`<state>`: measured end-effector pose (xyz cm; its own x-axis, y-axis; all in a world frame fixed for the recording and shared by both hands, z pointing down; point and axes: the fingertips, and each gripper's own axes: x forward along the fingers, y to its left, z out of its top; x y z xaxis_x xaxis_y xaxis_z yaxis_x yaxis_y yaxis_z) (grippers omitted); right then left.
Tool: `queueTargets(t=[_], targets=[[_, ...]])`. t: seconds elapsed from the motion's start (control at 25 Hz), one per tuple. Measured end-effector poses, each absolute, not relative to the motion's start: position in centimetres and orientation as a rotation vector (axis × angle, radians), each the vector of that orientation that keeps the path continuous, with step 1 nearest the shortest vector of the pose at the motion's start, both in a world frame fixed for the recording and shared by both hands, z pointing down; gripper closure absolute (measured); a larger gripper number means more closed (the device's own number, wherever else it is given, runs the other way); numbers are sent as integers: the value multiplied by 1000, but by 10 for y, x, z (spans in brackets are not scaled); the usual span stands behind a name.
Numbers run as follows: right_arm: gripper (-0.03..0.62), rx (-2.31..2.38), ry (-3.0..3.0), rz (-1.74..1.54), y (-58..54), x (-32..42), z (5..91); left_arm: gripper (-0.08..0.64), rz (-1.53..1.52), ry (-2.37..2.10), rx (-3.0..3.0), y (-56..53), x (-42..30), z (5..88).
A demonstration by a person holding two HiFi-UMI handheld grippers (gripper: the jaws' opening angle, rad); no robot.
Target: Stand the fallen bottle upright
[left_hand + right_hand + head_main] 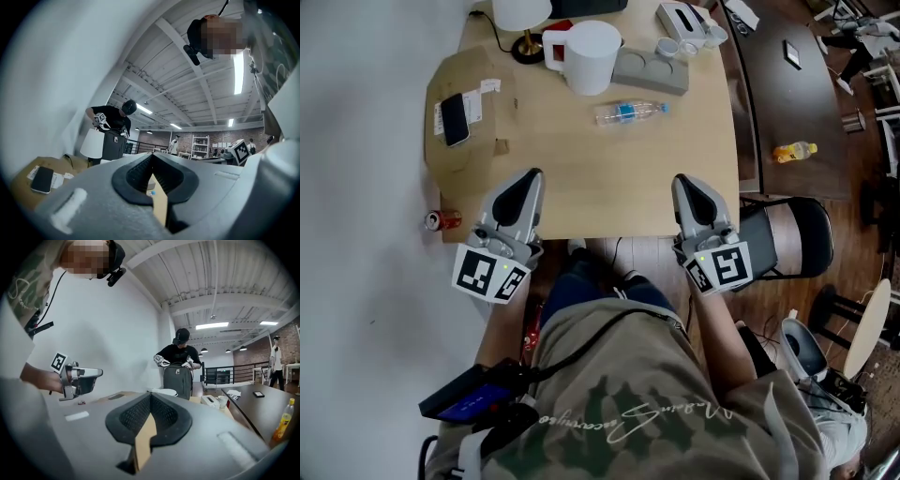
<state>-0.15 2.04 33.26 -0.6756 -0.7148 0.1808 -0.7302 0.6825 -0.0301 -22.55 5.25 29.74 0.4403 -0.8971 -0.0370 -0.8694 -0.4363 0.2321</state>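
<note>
Bottle [630, 112] is down on its side, far-middle of the table [609, 192], cap pointing right. It lies just near of the white jug [589, 58] and grey tray [661, 77], touching neither.

Left gripper [532, 178] and right gripper [682, 183] both sit at the near table edge, well short of the bottle. On both, the jaws are closed with nothing between the pads.

How we expect it to handle:
- Clear thin-wall plastic with a blue label, so it should be light, it dents under a hard squeeze, and it rolls easily.
- We can't read the fill level from here. It's probably low, so go gently.
- The smooth wall is slippery. The label band or the shoulder below the cap is our pick for grip.

We'd open the right jaws, take it near the cap end and pivot it up onto its base, with the left gripper free to stop any rolling.
</note>
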Motion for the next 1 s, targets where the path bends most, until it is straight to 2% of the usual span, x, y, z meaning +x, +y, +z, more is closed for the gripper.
queueTargets(t=[0.28, 1.0], targets=[[591, 1255, -2707, 170, 14, -4, 336, 557, -241, -1507, 2549, 35, -232, 295], [591, 1185, -2787, 225, -77, 42, 344, 558, -97, -1574, 2473, -30, -175, 307]])
